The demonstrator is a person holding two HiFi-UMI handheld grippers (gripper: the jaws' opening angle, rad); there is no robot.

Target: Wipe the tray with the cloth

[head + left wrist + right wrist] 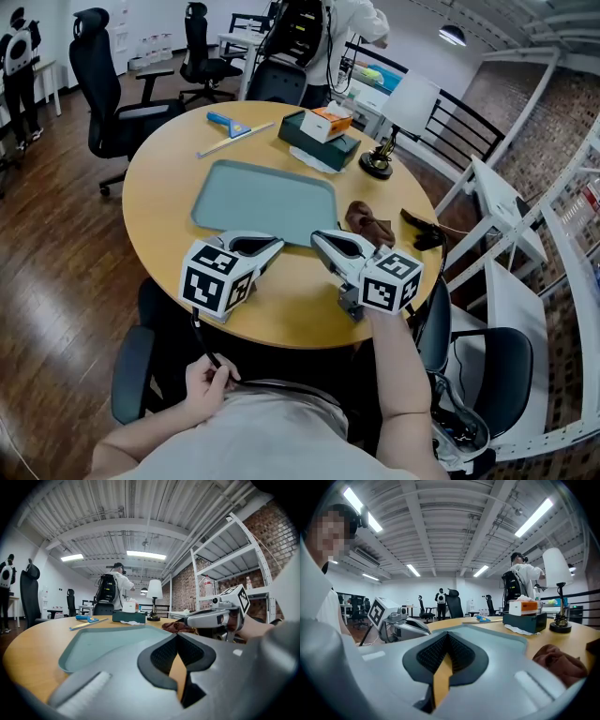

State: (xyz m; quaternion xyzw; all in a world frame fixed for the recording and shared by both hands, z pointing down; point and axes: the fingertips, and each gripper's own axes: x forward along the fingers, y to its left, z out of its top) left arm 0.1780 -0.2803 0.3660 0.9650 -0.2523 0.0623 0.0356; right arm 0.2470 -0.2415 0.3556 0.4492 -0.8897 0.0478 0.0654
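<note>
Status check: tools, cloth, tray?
Left tool, right tool: both shut, empty, at tray's near edge. Cloth untouched, bunched right of tray. Nothing on tray; right tool's path to cloth looks open.

The table (159, 202) is smooth wood with a soft shine. The tray (262, 197) is smooth, dull grey-green plastic. The cloth (367, 223) is soft brown fabric, all crumpled. The left gripper (272, 246) and right gripper (322, 242) are dull grey plastic. Their pads (164, 656) are black and bumpy. The floor (56, 234) is dark, shiny wood. The shelf (497, 197) looks like white painted metal. The wall (553, 103) is rough brick.
</note>
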